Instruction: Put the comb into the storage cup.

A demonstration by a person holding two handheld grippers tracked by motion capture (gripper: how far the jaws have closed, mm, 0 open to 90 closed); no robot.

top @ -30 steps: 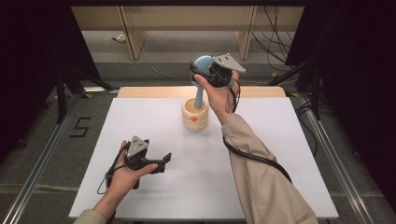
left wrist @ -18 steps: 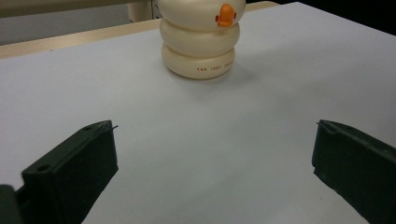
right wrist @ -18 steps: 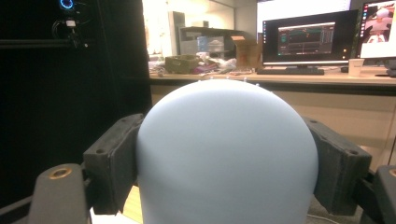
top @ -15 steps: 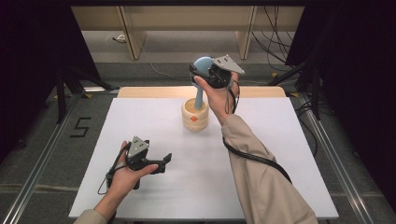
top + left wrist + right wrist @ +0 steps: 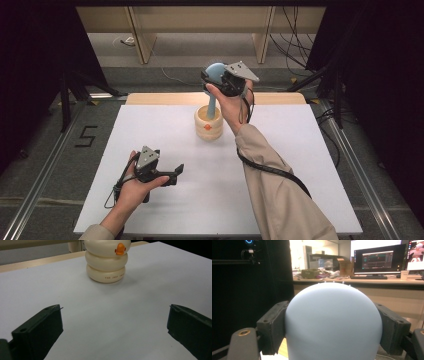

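A cream holder (image 5: 208,125) made of stacked rings, with an orange beak, stands on the white table (image 5: 300,165) near its far edge. A pale blue round-headed tool (image 5: 215,72) rises from it on a thin blue stem (image 5: 212,105). My right gripper (image 5: 212,80) is above the holder, and its jaws press on both sides of the blue head (image 5: 333,322). My left gripper (image 5: 175,174) rests at the table's front left, open, with nothing between its jaws. In the left gripper view the holder (image 5: 106,262) stands well beyond the gripper (image 5: 115,307).
A wooden strip (image 5: 280,98) runs along the table's far edge. Metal rails (image 5: 350,150) flank the table. A black cable (image 5: 272,170) trails along the right sleeve. A desk with monitors (image 5: 378,261) lies beyond the blue head.
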